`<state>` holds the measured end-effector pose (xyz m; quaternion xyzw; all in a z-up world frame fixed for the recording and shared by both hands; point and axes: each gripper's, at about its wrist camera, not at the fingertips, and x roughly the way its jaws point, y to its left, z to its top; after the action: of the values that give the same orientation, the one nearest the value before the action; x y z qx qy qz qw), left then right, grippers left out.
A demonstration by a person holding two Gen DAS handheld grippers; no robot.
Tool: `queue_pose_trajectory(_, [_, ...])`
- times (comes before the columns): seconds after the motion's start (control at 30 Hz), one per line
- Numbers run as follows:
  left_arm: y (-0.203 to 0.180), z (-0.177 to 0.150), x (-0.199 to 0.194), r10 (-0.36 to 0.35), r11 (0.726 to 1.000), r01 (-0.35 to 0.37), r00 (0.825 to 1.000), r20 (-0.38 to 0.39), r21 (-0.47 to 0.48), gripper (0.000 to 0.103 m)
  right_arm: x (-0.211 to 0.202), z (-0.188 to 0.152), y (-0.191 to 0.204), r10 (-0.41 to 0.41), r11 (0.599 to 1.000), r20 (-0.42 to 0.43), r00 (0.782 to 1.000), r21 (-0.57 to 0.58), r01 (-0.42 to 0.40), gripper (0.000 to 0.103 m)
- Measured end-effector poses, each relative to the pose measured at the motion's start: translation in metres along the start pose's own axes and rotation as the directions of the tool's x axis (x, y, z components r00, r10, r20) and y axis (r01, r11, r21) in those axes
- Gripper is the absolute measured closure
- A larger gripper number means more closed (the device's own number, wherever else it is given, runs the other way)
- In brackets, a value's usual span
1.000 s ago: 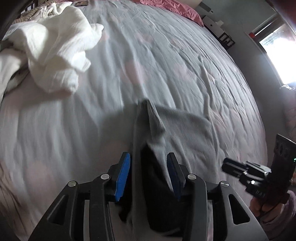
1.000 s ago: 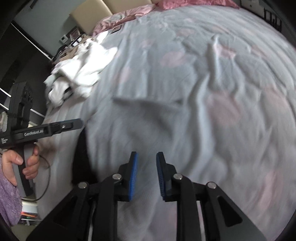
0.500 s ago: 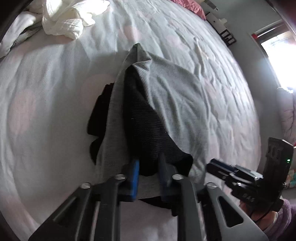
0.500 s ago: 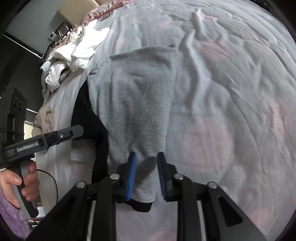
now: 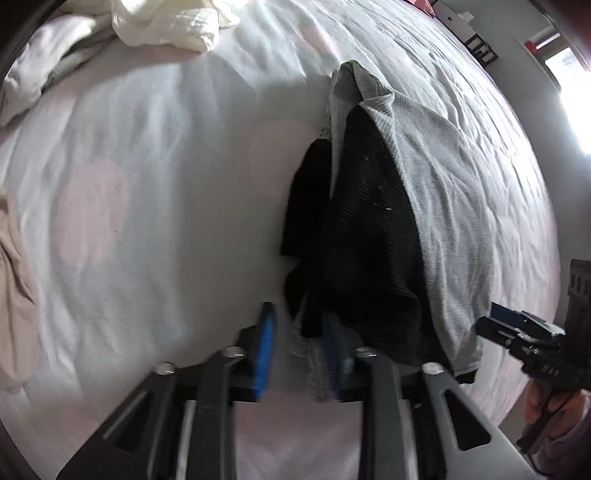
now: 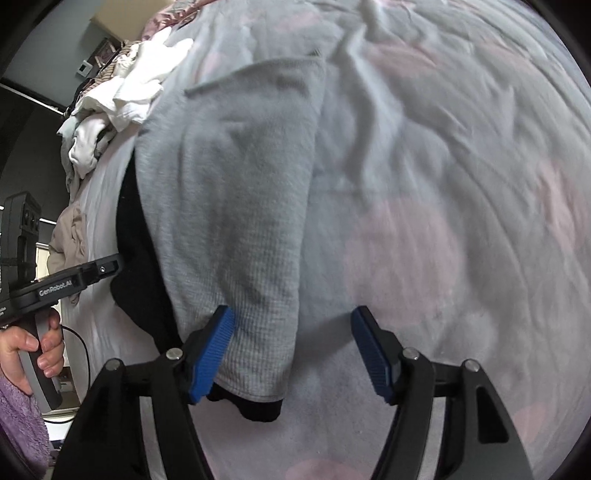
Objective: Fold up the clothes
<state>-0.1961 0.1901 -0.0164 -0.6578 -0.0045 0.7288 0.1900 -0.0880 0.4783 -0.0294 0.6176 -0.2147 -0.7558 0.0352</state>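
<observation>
A: Item one, the grey-and-black garment (image 5: pixel 436 177)?
B: Lies lengthwise on the bed (image 5: pixel 166 192), grey knit layer uppermost, black layer showing along one side and at the near hem.

A: Left tool (image 5: pixel 299 347)?
B: At the garment's near end. Jaws part-way apart, blue pads either side of a bunched bit of hem; whether they pinch it, cannot tell, the frame is blurred there.

A: Right tool (image 6: pixel 291 350)?
B: Jaws spread wide, nothing gripped. The grey hem corner (image 6: pixel 258 369) sits between the pads, close against the left pad, well apart from the right one.

A: Other stock?
B: Pile of white laundry (image 5: pixel 166 22) at the far side of the bed, well apart from the garment. A beige cloth (image 5: pixel 14 295) at the bed's edge.
</observation>
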Motion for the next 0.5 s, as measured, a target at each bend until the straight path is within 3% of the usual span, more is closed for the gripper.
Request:
queue_pose_trajectory(0.03, [0.001,-0.001,-0.003,0.012,1.0,-0.012,1.0,0.005,0.004,0.054,-0.003,0.001,-0.001,0.004,1.0,0.002,1.0,0.005,-0.004,0.039])
queue_pose_trajectory(0.17, [0.006,0.002,-0.022,-0.001,1.0,0.002,1.0,0.013,-0.007,0.05,-0.018,0.009,-0.007,0.026,0.999,0.012,1.0,0.024,-0.026,0.039])
queue_pose_trajectory(0.27, [0.0,0.016,-0.035,-0.051,0.999,0.051,0.997,0.052,0.003,0.047,-0.029,0.026,-0.008,0.048,0.999,0.035,0.998,0.024,-0.049,0.039])
queue_pose_trajectory(0.33, [-0.007,0.031,-0.039,-0.071,0.997,0.07,0.994,0.085,0.017,0.042,-0.033,0.04,-0.008,0.053,0.998,0.053,0.997,0.018,-0.054,0.039])
queue_pose_trajectory(0.5, [-0.024,0.091,-0.024,-0.121,0.992,0.116,0.987,0.106,0.05,0.041,-0.032,0.078,-0.011,0.076,0.997,0.095,0.993,0.011,-0.078,0.044])
